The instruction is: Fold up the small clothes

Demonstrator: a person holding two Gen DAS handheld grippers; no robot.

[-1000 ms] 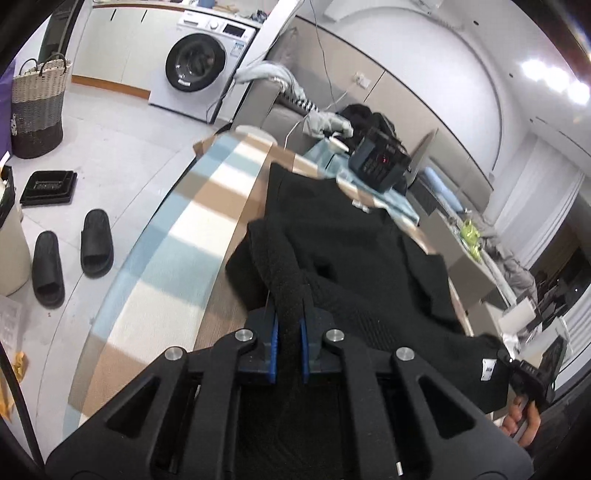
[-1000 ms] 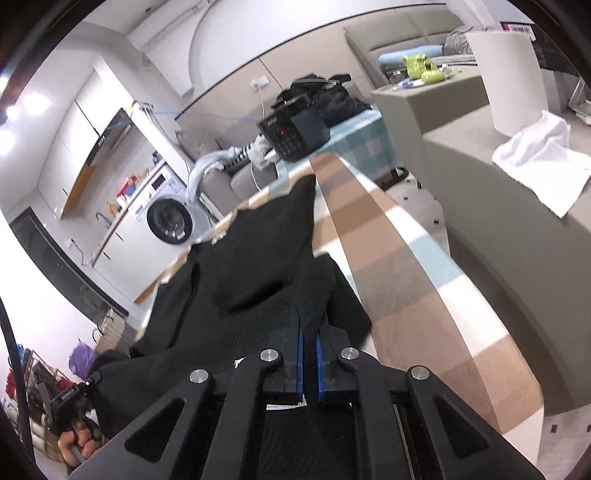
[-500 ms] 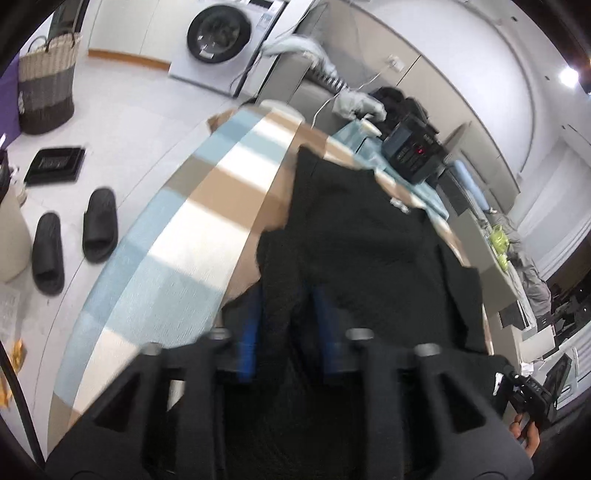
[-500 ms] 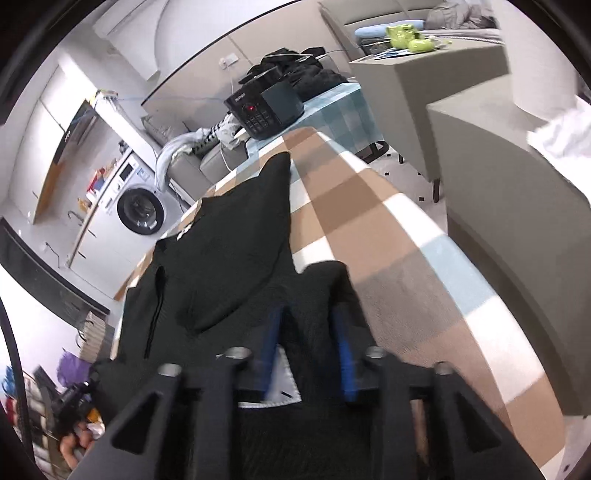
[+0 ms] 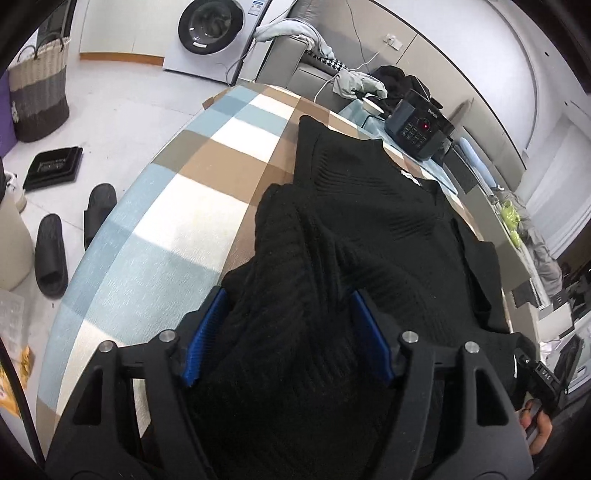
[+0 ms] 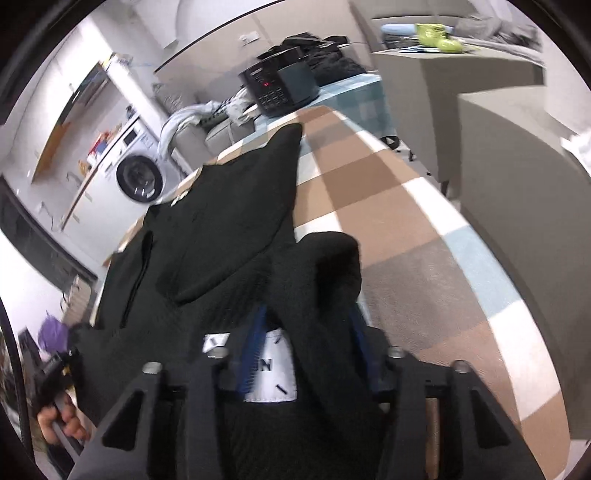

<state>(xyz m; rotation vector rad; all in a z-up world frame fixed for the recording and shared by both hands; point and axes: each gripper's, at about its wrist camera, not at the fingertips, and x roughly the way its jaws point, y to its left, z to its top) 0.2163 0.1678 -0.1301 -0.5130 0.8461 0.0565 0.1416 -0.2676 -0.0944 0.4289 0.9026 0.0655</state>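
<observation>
In the left wrist view, the left gripper (image 5: 288, 325) is seen with its blue-padded jaws standing wide, having just been opening. A thick fold of the black knitted sweater (image 5: 369, 229) lies between the jaws, slack, with no pad pressing on it. The sweater is spread ahead of this gripper on the checked tablecloth (image 5: 184, 206), which shows bare to the gripper's left. Far ahead and to the right, a dark appliance (image 5: 417, 129) with a red light is seen; far to the left, a pair of black slippers (image 5: 70, 232) and a woven basket (image 5: 37, 96) stand on the floor, and a washing machine (image 5: 210, 33) stands beyond.

In the right wrist view, the right gripper (image 6: 306, 347) is seen with its jaws moderately parted, having just been closing a little. A bunched fold of the sweater (image 6: 229, 221) lies between them; whether the pads press on it cannot be told. A white label (image 6: 271, 365) is visible just by the left jaw. The tablecloth (image 6: 424, 258) lies bare to the right. The person's other hand (image 6: 59, 421) is seen at the lower left edge.
</observation>
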